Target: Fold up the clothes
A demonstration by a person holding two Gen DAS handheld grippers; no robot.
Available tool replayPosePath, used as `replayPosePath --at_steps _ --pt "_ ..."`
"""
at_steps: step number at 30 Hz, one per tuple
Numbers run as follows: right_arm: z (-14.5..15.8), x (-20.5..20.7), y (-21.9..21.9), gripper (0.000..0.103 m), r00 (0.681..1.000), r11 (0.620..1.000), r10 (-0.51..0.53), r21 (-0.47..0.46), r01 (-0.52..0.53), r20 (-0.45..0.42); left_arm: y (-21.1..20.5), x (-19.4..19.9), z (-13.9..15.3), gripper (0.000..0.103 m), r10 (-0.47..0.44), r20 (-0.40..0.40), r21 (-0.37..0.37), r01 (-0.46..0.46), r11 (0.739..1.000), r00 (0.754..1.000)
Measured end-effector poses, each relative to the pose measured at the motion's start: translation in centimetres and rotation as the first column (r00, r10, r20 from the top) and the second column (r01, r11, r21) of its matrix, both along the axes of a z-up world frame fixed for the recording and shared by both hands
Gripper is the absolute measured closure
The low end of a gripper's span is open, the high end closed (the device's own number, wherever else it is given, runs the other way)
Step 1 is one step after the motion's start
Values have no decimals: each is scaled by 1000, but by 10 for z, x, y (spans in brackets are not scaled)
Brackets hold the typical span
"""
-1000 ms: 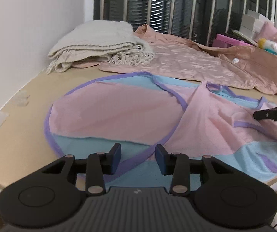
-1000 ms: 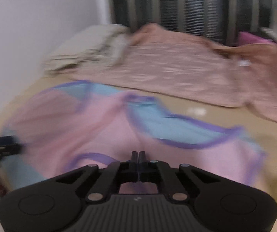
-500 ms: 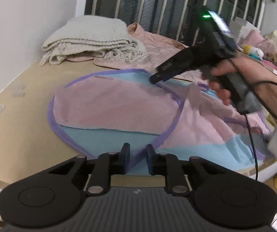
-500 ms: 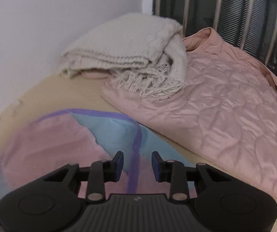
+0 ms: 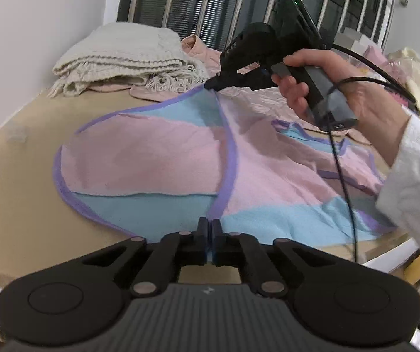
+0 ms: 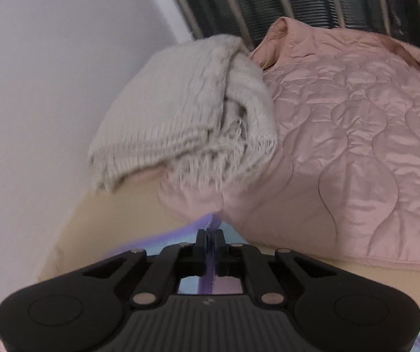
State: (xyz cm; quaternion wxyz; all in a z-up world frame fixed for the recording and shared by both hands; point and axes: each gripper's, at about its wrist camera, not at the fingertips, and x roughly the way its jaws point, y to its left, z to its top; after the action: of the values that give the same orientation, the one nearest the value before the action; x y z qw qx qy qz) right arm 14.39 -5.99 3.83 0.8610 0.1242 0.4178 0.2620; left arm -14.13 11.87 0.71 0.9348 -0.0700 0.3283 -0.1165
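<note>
The pink and blue garment lies flat on the tan table. The left gripper pinches its purple edge at 6 o'clock. The right gripper pinches the edge at 12 o'clock, beside the cream blanket.

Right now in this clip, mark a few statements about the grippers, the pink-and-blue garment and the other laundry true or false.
1. The left gripper is shut on the pink-and-blue garment at its near edge. True.
2. The right gripper hangs open above the garment. False: it is shut on the purple-trimmed far edge.
3. The cream knit blanket lies folded near the wall. True.
4. The quilted pink jacket lies on top of the blanket. False: the blanket overlaps the jacket.
</note>
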Motion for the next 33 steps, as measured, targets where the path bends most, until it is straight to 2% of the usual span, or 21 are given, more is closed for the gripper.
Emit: replayPosePath --at_steps 2,5,6,9,11,13,14,18,20,23,28,29,32,33 --pt "-2 5 3 99 1000 1000 -9 16 9 -14 4 -6 1 102 23 14 -9 -23 1000 1000" --pt "-16 5 27 98 995 995 96 -31 -97 -42 6 -13 3 101 31 31 -25 -30 999 999" --pt "-21 1 33 93 992 991 117 -59 -120 -42 6 -13 4 99 38 30 -28 -37 999 999" --pt "-20 -18 34 91 992 983 126 -137 -122 19 4 -9 9 95 44 32 -34 -43 998 999" --pt "-3 -49 13 90 984 980 109 -183 -83 138 -2 -5 14 92 31 48 -30 -29 999 998" --pt "12 -94 -23 82 963 977 103 -208 -51 248 -13 -1 16 87 9 67 -16 -8 1000 998" --pt "13 -114 -40 76 959 976 107 -214 -50 264 -19 2 17 86 -3 73 -7 4 1000 997" --pt "-3 -175 -103 76 965 962 98 -273 -29 243 -46 17 9 85 -56 44 53 54 997 997" --pt "-15 -186 -118 76 968 953 71 -303 5 239 -51 23 0 84 -64 22 63 63 996 998" --pt "-26 -188 -126 76 962 957 47 -288 34 269 -50 22 -2 84 -44 27 66 42 997 999" --pt "-39 -192 -107 73 935 949 168 -307 -67 313 -43 22 -3 84 -19 13 43 18 999 1000" --pt "-40 -191 -107 74 935 951 160 -302 -61 316 -42 22 -2 84 -16 10 42 16 999 1000" --pt "-40 -187 -114 101 948 967 87 -255 -6 307 -41 23 0 84 -14 1 44 14 999 1000" --pt "-39 -187 -121 101 953 973 55 -230 16 299 -41 23 0 84 -13 0 45 13 999 1000"
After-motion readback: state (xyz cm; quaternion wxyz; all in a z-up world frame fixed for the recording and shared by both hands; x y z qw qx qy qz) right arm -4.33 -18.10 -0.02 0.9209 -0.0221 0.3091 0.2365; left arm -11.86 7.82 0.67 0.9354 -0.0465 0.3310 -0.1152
